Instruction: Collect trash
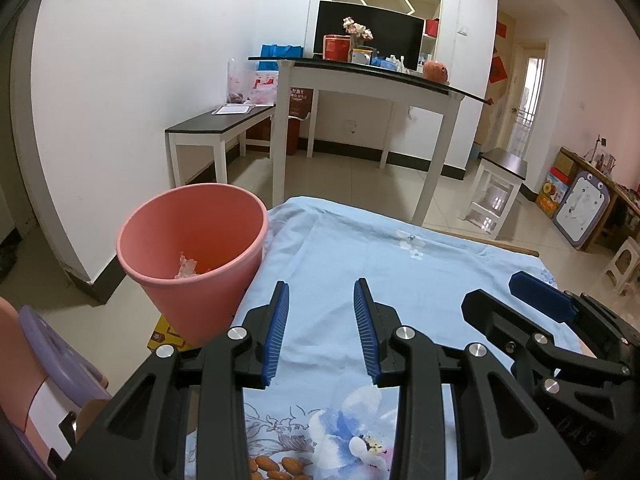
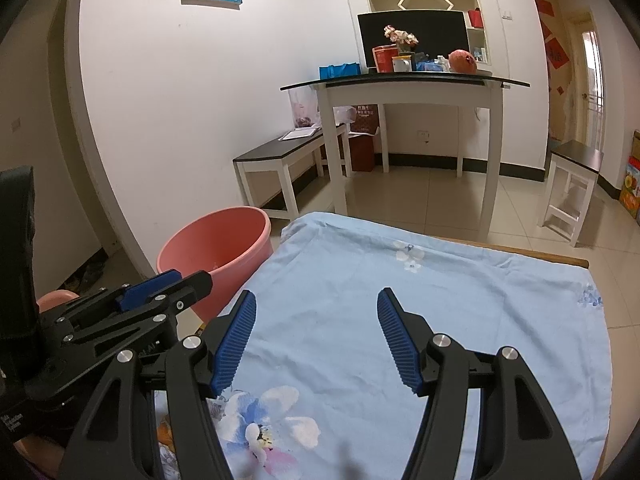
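Note:
A pink bin (image 1: 192,256) stands off the left edge of the table, which is covered by a light blue flowered cloth (image 1: 400,264). A pale crumpled scrap (image 1: 186,269) lies inside the bin. My left gripper (image 1: 320,290) hovers over the cloth just right of the bin, open with nothing between its blue pads. My right gripper (image 2: 317,295) hovers over the cloth (image 2: 440,300) beside it, open wider and also empty. Each shows in the other's view: the right gripper (image 1: 506,294), the left gripper (image 2: 180,280) in front of the bin (image 2: 224,248). Brown almond-like shapes (image 1: 276,467) show near the cloth's near edge.
A tall white table with a black top (image 1: 360,76) carries a monitor and clutter beyond the cloth. A low bench (image 1: 216,128) and a stool (image 1: 500,184) stand on the tiled floor. A purple and pink seat (image 1: 48,340) is at the lower left, a yellow box (image 1: 164,336) under the bin.

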Demonstrator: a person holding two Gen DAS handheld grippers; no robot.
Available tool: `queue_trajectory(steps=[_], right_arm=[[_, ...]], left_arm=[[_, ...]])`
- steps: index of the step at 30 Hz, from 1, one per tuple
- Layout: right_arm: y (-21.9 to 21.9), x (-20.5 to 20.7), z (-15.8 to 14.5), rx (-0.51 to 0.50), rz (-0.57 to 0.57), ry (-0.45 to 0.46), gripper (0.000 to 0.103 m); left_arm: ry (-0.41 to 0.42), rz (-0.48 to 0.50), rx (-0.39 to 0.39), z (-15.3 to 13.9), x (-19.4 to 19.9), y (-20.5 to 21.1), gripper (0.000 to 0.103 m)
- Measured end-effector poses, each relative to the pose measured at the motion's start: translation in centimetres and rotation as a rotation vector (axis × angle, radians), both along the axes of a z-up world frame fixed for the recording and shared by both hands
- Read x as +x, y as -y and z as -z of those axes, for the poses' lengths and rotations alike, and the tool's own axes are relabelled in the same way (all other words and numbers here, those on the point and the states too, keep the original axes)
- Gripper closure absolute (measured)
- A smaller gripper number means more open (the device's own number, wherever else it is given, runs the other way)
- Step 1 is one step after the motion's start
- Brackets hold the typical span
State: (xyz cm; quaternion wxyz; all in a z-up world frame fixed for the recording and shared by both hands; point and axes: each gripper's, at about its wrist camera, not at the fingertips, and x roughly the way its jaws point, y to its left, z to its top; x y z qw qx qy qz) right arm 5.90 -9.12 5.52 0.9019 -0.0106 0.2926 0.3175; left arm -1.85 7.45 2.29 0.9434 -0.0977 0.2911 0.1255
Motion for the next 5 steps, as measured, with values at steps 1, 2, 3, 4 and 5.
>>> queue_trajectory(steps=[1,2,3,4,5], right_arm=[[0.01,-0.03,0.07,0.000,0.001,-0.001,0.041],[0.00,-0.02,0.09,0.000,0.001,-0.001,0.041],[0.05,-0.06,0.16,0.000,0.001,-0.001,0.041],[0.06,-0.05,0.17,0.000,0.001,-0.002,0.041],[0.06,-0.05,0.18,0.000,0.001,-0.002,0.041]], left_arm=[[-0.002,-0.002,0.000,0.06,-0.03,-0.04,0.069],[-0.003,-0.003,-0.002,0.00,0.02,0.07,0.069],[-0.005,-0.003,-0.004,-0.04,0.12,0.13,0.069],[-0.007,-0.002,-0.006,-0.05,0.14,0.12,0.069],[-0.008,-0.002,-0.006,-0.04,0.15,0.11,0.069]])
